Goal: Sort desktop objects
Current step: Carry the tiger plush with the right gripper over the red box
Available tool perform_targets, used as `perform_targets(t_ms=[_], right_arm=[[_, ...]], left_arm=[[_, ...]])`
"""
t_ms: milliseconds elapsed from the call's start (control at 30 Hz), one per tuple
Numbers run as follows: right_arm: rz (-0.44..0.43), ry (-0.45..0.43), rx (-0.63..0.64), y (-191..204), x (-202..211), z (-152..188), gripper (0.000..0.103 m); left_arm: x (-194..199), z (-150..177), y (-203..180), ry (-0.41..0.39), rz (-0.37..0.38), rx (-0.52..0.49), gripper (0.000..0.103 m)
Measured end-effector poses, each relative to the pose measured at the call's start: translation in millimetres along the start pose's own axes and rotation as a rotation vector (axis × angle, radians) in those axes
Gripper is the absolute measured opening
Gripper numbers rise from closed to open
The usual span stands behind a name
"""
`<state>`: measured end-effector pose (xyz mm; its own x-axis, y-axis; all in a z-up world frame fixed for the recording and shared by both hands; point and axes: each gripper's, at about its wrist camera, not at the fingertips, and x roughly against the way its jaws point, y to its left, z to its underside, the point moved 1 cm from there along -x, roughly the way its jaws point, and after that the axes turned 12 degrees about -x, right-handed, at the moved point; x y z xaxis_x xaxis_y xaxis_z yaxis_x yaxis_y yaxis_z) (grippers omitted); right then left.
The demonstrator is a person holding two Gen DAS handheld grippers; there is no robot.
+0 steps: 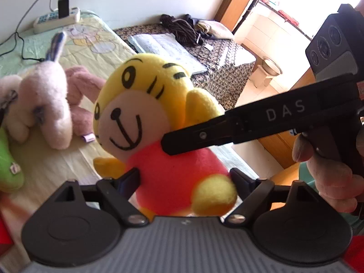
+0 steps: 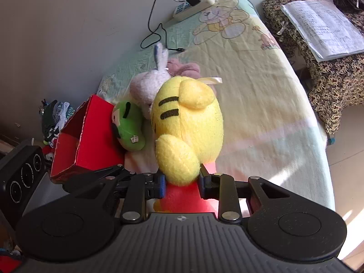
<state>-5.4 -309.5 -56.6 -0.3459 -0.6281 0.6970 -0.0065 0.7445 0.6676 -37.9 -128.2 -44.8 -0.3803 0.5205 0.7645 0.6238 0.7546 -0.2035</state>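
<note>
- The yellow-headed tiger plush toy in a red shirt [image 1: 159,122] is hanging above the pastel cartoon-print bedsheet [image 2: 261,104], held from two sides.
- The left gripper [image 1: 184,180] is closing on its red body; the right gripper [image 2: 182,184] is clamping it at the neck.
- A green plush [image 2: 130,126], a white-and-pink rabbit plush [image 1: 45,100] and an open red cardboard box [image 2: 91,143] are crowding the sheet's left part.
- The sheet's right side is lying bare up to its edge.
- Only the left view is showing the toy's face and a hand [image 1: 329,168]; only the right view is showing the box.
</note>
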Motion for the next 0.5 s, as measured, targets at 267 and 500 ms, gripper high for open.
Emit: perform_targets(t_ms=[267,500], right_arm=[[-0.107,0.002,0.165,63.2,-2.5,-3.0,0.029],[-0.187,-0.021,0.266,126.4,-15.8,-2.0,0.029]], left_arm=[[71.7,8.1,18.5,-0.142,-0.138,0.084,0.085],[128.8,15.2,44.0,-0.252,-0.255,0.101,0.085]])
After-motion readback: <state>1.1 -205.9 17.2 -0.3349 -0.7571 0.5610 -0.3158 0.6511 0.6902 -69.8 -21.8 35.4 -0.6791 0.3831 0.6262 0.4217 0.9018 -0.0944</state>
